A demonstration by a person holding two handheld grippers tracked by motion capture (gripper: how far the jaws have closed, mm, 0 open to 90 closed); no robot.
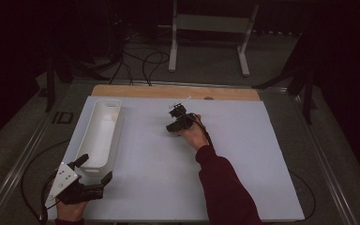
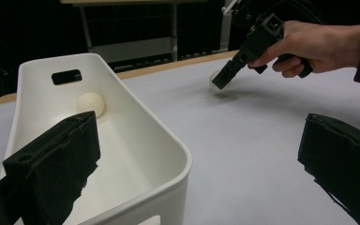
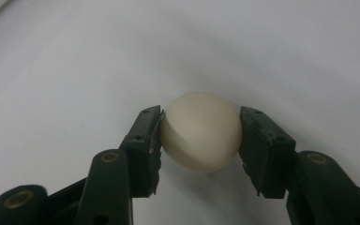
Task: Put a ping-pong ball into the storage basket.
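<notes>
Ball (image 3: 200, 132) on the table (image 1: 243, 159) sits pinched between the pads of your right gripper (image 3: 200, 136). Your left gripper (image 1: 95, 169) waits wide open and empty beside the bin (image 1: 90, 140), which holds another ball (image 2: 91, 102).

From my screen the worktop (image 1: 243, 154) is a pale, matte sheet, with a strip of bare wood showing along its far edge. A long white bin (image 1: 90, 140) sits directly on it near the left side, its length running away from me; its end walls have handle slots. Out toward the middle a cream ball (image 3: 200, 132) rests on the pale surface, well apart from the bin, and I can see its soft shadow spread under it. A second cream ball (image 2: 91, 103) lies inside the bin, near its far end.
</notes>
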